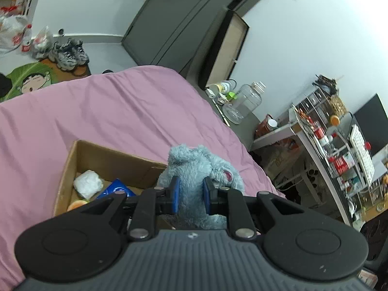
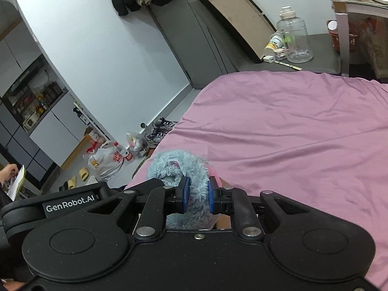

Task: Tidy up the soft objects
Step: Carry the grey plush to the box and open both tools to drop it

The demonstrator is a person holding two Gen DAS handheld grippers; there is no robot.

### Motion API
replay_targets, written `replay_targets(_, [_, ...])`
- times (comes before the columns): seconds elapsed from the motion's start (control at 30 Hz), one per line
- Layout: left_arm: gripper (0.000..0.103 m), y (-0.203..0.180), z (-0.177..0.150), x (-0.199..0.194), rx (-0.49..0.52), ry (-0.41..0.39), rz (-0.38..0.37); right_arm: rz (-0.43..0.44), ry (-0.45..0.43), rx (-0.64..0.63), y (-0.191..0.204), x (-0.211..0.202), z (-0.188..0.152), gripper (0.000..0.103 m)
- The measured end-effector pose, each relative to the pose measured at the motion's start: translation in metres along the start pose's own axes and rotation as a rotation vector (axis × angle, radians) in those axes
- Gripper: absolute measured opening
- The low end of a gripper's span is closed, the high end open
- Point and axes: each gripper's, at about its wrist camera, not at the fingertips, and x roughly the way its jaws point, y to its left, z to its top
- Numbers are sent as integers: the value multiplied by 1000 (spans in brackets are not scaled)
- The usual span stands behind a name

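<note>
Both jaws are clamped on the blue plush toy (image 1: 194, 167); it should be lowered evenly into the cardboard box (image 1: 72, 160), released together.

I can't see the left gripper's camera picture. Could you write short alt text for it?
The left gripper squeezes a fluffy grey-blue plush toy between its blue pads, beside an open cardboard box on a pink bedsheet. The box holds a white soft bundle and a blue packet.
</note>
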Motion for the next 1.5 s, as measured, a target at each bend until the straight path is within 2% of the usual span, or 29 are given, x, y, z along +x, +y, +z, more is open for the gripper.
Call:
replay_targets(0.33, [14,36,7,7,-60,3,13,-18,41,9,14,31,-2,18])
replay_targets(0.47, [13,48,8,12,-78,18,40,-26,44,19,18,39,-5,22])
replay_targets(0.53, [7,54,8,17,-85,34,58,-35,35,7,20,40,-4,23])
replay_targets(0.6, [1,61,9,23,-110,64,43,-33,25,-4,21,39,-3,24])
replay_targets(0.83, [1,65,3,40,-98,124,66,-51,10,7,12,33,2,24])
replay_targets(1.0, [3,66,4,39,-94,136,103,-52,29,12,5,30,-2,25])
replay_targets(1.17, [6,49,6,25,-40,120,181,-54,63,34,-6,22,-8,35])
replay_targets(1.27, [13,38,6,21,-21,143,185,-44,79,40,-10,12,-11,45])
replay_targets(1.37, [36,27,3,11,6,137,222,-34,80,40,-14,-2,-12,55])
replay_targets(1.43, [56,19,-2,2,35,111,250,-27,75,42,-18,-13,-11,58])
replay_targets(1.5, [65,11,-8,-6,67,105,268,-26,69,48,-23,-23,-11,64])
